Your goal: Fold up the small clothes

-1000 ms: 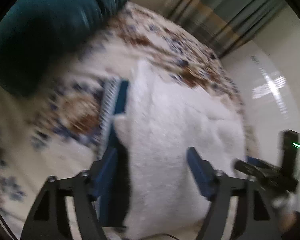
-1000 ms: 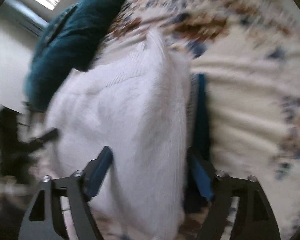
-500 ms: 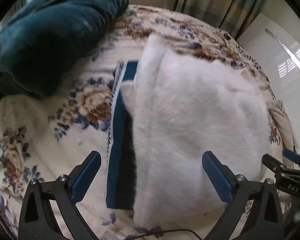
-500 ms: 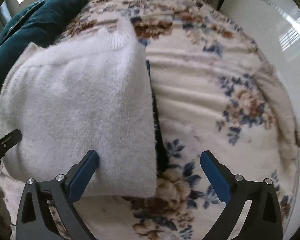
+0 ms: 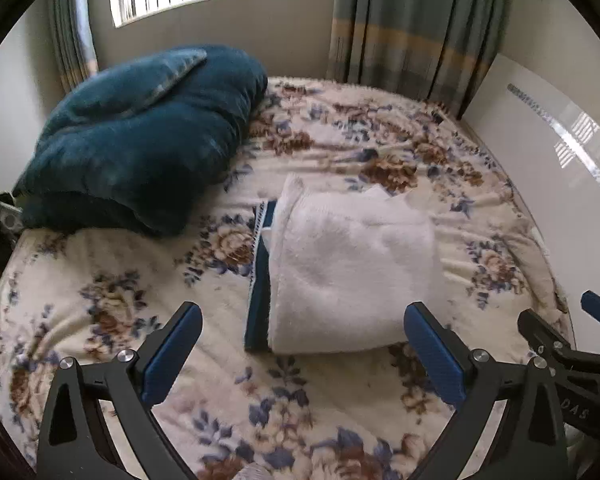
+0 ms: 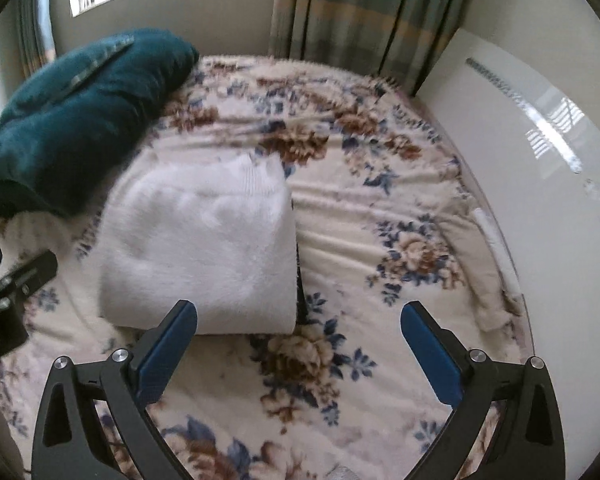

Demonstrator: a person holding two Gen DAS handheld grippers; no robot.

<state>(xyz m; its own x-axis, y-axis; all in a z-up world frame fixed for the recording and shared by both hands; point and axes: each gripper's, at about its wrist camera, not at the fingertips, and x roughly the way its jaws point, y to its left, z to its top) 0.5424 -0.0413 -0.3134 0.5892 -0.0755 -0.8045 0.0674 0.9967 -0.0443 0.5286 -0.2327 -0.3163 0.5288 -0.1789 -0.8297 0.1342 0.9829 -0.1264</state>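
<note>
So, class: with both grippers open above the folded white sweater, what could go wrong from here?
1. The fluffy white folded sweater lies on a dark blue folded garment, offset; nudging it could topple the stack.
2. The soft floral bedspread is wrinkled, so folds may slump.
3. The left gripper and right gripper hang close, risking a snag.

"DAS" printed on right gripper [image 5: 556,320] body; other lettering illegible.

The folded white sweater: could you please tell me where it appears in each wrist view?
Left wrist: the white sweater lies centre, slightly right, above the open fingers.
Right wrist: the sweater lies left of centre, above the left finger.
Shared landmark: the teal pillow, upper left in both.
</note>
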